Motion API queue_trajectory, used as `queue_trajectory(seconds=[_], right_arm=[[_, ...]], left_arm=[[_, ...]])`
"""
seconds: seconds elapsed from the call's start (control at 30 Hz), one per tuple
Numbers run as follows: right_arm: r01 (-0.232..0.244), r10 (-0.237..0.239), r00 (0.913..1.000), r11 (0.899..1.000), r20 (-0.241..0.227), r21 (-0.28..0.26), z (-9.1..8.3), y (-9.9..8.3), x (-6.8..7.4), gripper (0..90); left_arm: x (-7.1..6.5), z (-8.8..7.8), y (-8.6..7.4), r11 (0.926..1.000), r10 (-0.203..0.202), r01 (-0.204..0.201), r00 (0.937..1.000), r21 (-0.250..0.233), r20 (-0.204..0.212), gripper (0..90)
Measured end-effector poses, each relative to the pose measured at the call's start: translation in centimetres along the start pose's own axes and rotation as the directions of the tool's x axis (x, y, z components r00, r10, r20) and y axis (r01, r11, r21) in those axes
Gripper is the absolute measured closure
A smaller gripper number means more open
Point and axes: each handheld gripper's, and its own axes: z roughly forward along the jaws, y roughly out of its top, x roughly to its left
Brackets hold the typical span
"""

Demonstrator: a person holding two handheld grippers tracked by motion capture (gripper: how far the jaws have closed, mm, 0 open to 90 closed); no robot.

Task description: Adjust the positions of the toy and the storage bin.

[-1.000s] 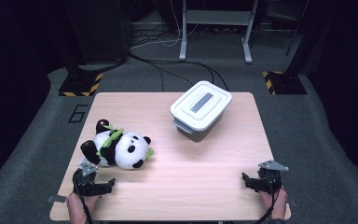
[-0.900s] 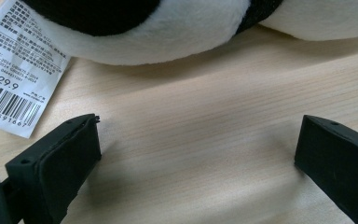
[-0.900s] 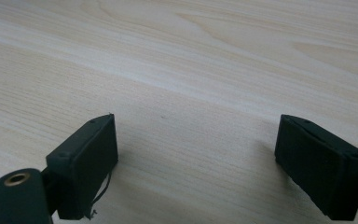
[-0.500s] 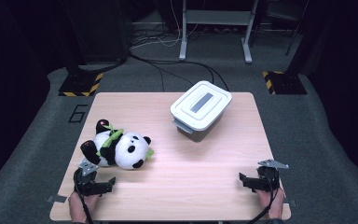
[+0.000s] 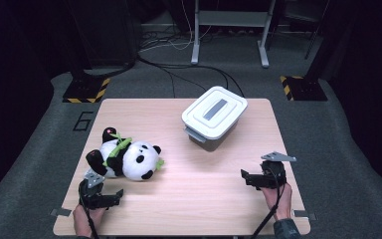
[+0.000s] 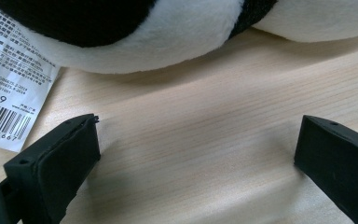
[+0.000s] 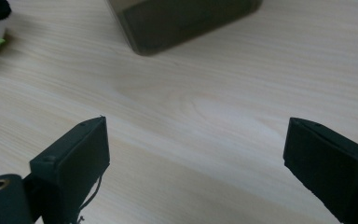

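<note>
Panda plush [image 5: 124, 159] lies on its side at the counter's [image 5: 204, 199] left, w/ the left hand-held gripper [image 5: 102, 198] just beside it, jaws apart, prob. set to grab, while the right hand-held gripper [image 5: 251, 178] hovers empty, jaws apart, near the lidded bin [image 5: 214, 117].

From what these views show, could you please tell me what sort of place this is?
Probably a lab or studio set up for recording handling tasks, not a home. A bare wooden table stands on grey carpet, hazard-striped stand bases flank it, and loose cables run behind it.
</note>
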Motion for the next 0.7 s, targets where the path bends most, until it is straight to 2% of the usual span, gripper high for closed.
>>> queue_trajectory(seconds=[0.03, 0.07, 0.2, 0.23, 0.3, 0.33, 0.37, 0.43, 0.47, 0.5, 0.53, 0.6, 0.7], right_arm=[[0.000, 0.000, 1.0000, 1.000, 0.000, 0.000, 0.0, 0.0, 0.0, 6.2], [0.016, -0.016, 0.9997, 1.000, -0.019, -0.006, 0.2, 1.1, 0.7, 6.3], [0.055, -0.055, 0.9979, 0.998, -0.035, -0.003, 1.1, 3.4, 2.0, 6.6], [0.055, -0.055, 0.9979, 0.998, -0.035, -0.003, 1.1, 3.4, 2.0, 6.6], [0.082, -0.082, 0.9953, 0.997, -0.051, -0.005, 2.0, 5.2, 3.0, 7.1], [0.082, -0.082, 0.9953, 0.997, -0.051, -0.005, 2.0, 5.2, 3.0, 7.1], [0.104, -0.104, 0.9933, 0.994, -0.050, -0.017, 2.4, 6.5, 3.6, 7.8], [0.108, -0.109, 0.9926, 0.994, -0.053, -0.016, 2.7, 7.1, 3.9, 7.8], [0.107, -0.108, 0.9924, 0.994, -0.059, -0.023, 3.2, 8.2, 4.2, 8.1], [0.107, -0.108, 0.9924, 0.994, -0.059, -0.023, 3.2, 8.2, 4.2, 8.1], [0.114, -0.115, 0.9915, 0.993, -0.060, -0.029, 3.8, 9.2, 4.5, 8.4], [0.114, -0.115, 0.9913, 0.993, -0.064, -0.029, 4.3, 10.2, 4.8, 8.5], [0.124, -0.125, 0.9904, 0.992, -0.058, -0.026, 4.8, 11.1, 4.9, 8.8]], left_arm=[[0.0, 0.0, 0.0, 1.0000, 0.000, 0.000, 1.0000, 0.000, 0.000, 0.0], [0.0, 0.0, 0.0, 1.0000, -0.001, 0.001, 1.0000, -0.001, 0.000, 0.0], [0.0, 0.0, 0.0, 1.0000, 0.002, -0.002, 1.0000, 0.001, 0.000, 0.0], [0.0, 0.0, 0.0, 1.0000, 0.002, -0.002, 1.0000, 0.001, 0.000, 0.0], [0.0, 0.0, 0.0, 1.0000, 0.001, -0.001, 1.0000, 0.000, 0.000, 0.0], [0.0, 0.0, 0.0, 1.0000, 0.002, -0.002, 1.0000, 0.001, 0.000, 0.0], [0.0, 0.0, 0.0, 1.0000, 0.002, -0.002, 1.0000, 0.001, 0.000, 0.0], [0.0, 0.0, 0.0, 1.0000, 0.002, -0.002, 1.0000, 0.001, 0.000, 0.0], [0.0, 0.0, 0.0, 1.0000, 0.002, -0.002, 1.0000, 0.001, 0.000, 0.0], [0.0, 0.0, 0.0, 1.0000, 0.002, -0.002, 1.0000, 0.001, 0.000, 0.0], [0.0, 0.0, 0.0, 1.0000, 0.002, -0.002, 1.0000, 0.001, -0.001, 0.0], [0.0, 0.0, 0.0, 1.0000, 0.002, -0.002, 1.0000, 0.001, -0.001, 0.0], [0.0, 0.0, 0.0, 1.0000, 0.002, -0.002, 1.0000, 0.001, -0.001, 0.0]])
